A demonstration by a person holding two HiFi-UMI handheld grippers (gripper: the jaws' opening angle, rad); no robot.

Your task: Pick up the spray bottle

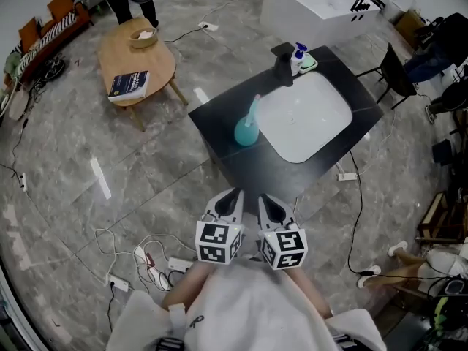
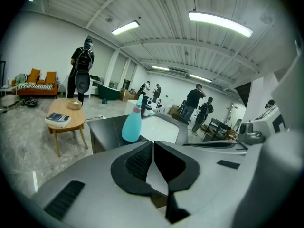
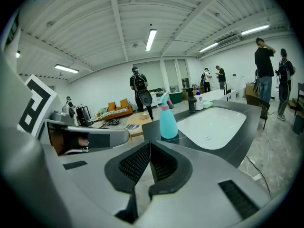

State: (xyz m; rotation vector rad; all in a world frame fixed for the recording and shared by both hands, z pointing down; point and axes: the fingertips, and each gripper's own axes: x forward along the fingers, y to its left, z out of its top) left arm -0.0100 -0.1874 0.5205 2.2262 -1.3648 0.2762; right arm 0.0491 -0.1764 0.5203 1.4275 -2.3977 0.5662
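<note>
A teal spray bottle [image 1: 248,126] with a pink collar stands upright on the black counter [image 1: 227,123], just left of the white sink basin [image 1: 306,119]. It shows ahead in the left gripper view [image 2: 132,123] and in the right gripper view [image 3: 167,119]. My left gripper [image 1: 235,194] and right gripper [image 1: 266,198] hang side by side short of the counter's near edge, well apart from the bottle. Both are shut with nothing between the jaws. The same shut tips appear in the left gripper view [image 2: 153,143] and the right gripper view [image 3: 149,143].
A black faucet [image 1: 283,63] and a soap bottle [image 1: 298,57] stand behind the basin. A round wooden table [image 1: 135,57] with a book and a bowl is at the left. Cables and power strips [image 1: 146,258] lie on the floor. Several people stand further back.
</note>
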